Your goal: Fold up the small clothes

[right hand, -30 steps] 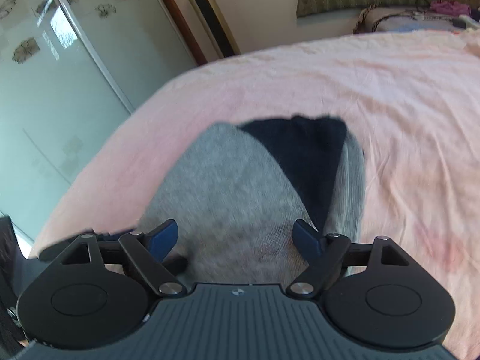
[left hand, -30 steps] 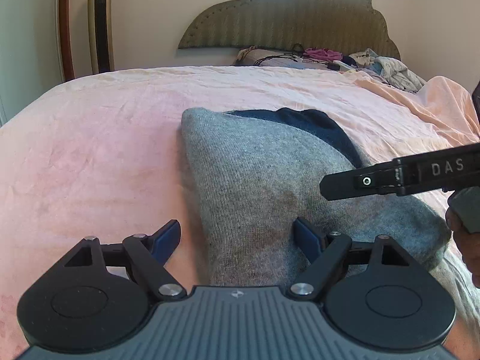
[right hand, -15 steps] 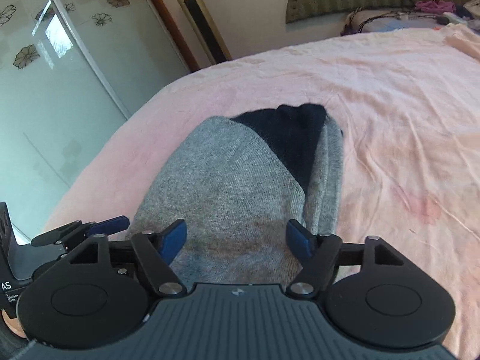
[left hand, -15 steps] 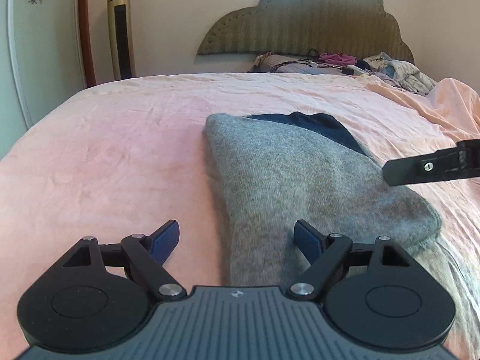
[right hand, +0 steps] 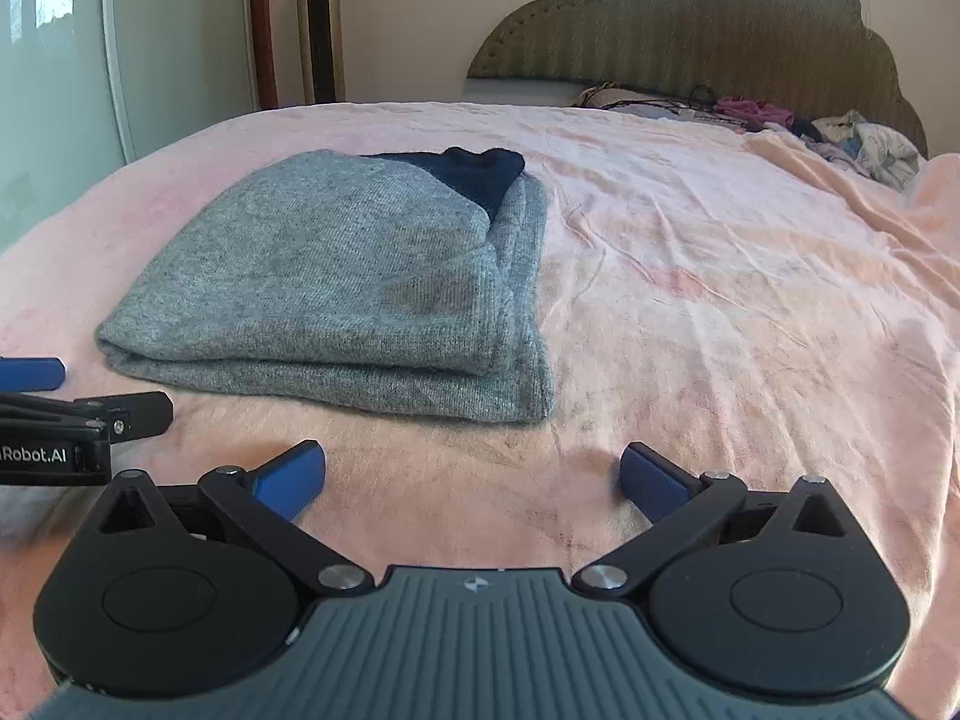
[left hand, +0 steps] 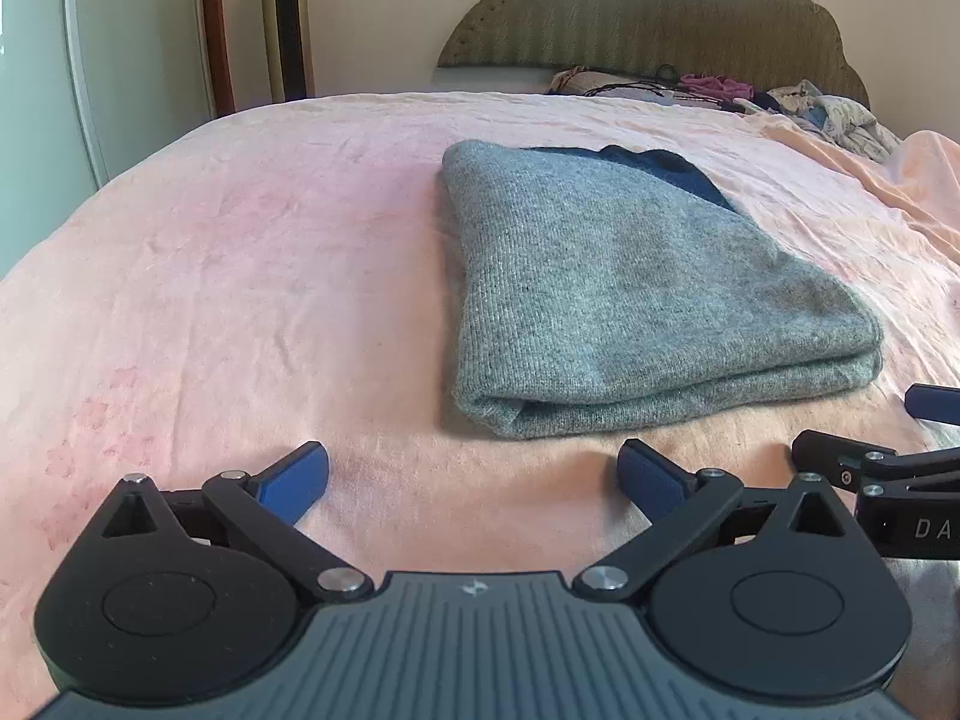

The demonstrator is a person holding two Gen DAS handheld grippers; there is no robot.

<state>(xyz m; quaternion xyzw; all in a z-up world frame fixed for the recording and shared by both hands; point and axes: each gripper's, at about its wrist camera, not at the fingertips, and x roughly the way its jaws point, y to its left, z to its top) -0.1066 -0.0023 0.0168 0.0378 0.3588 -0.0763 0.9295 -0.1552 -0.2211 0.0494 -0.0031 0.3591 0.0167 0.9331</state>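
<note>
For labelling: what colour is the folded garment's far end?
Dark navy, against the grey body; right wrist view.

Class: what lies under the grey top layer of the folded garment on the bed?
Under the grey layer, a dark blue part peeks out at the far end, with more grey folds below; whatever lies deeper inside is covered.

The folded sweater (left hand: 630, 294) is lying on the bed (left hand: 240, 276), with the headboard (left hand: 648, 18) standing behind it and a heap of clothes (left hand: 828, 120) sitting at the bed's far right. The left tongs (left hand: 474, 477) and right tongs (right hand: 474, 477) are hovering side by side just before the sweater's near edge, clear of it, their jaws opening with nothing between them. A tower fan (left hand: 288, 18) is standing against the wall behind the bed's far left corner.
</note>
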